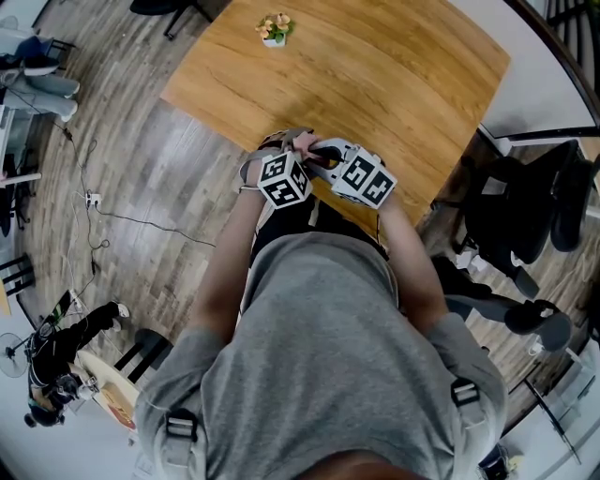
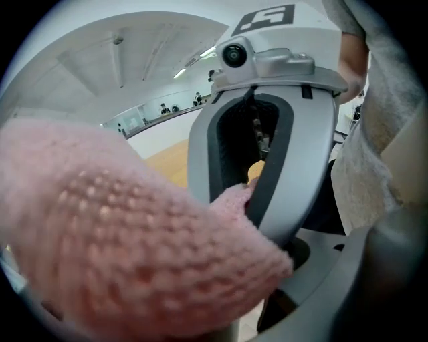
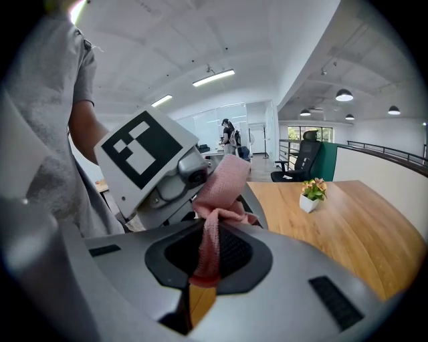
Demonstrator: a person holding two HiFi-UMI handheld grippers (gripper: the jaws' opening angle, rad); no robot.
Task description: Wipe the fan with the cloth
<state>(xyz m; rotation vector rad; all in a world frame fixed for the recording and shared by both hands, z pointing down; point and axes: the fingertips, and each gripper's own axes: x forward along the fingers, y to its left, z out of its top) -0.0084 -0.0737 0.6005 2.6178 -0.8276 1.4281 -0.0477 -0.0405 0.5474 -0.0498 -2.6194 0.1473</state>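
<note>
L claw (image 1: 297, 152) & R claw (image 3: 200, 286), nrly closed, both pinch cloth (image 2: 134, 254).

Your two tongs meet at the middle of the frame, over the near edge of the wooden bench (image 1: 403, 84). The left tongs (image 1: 289, 157) and the right tongs (image 1: 330, 159) carry their marker cubes side by side, almost touching. A scrap of pink cloth (image 1: 304, 143) shows just above the cubes; how the jaws stand cannot be made out here. Your grey shirt (image 1: 328, 356) fills the lower half. A small potted plant (image 1: 275, 29) stands on the bench at top centre. A black office chair (image 1: 525, 211) sits at the right, and a cable (image 1: 141, 220) trails over the wood floor (image 1: 159, 159) at the left.
</note>
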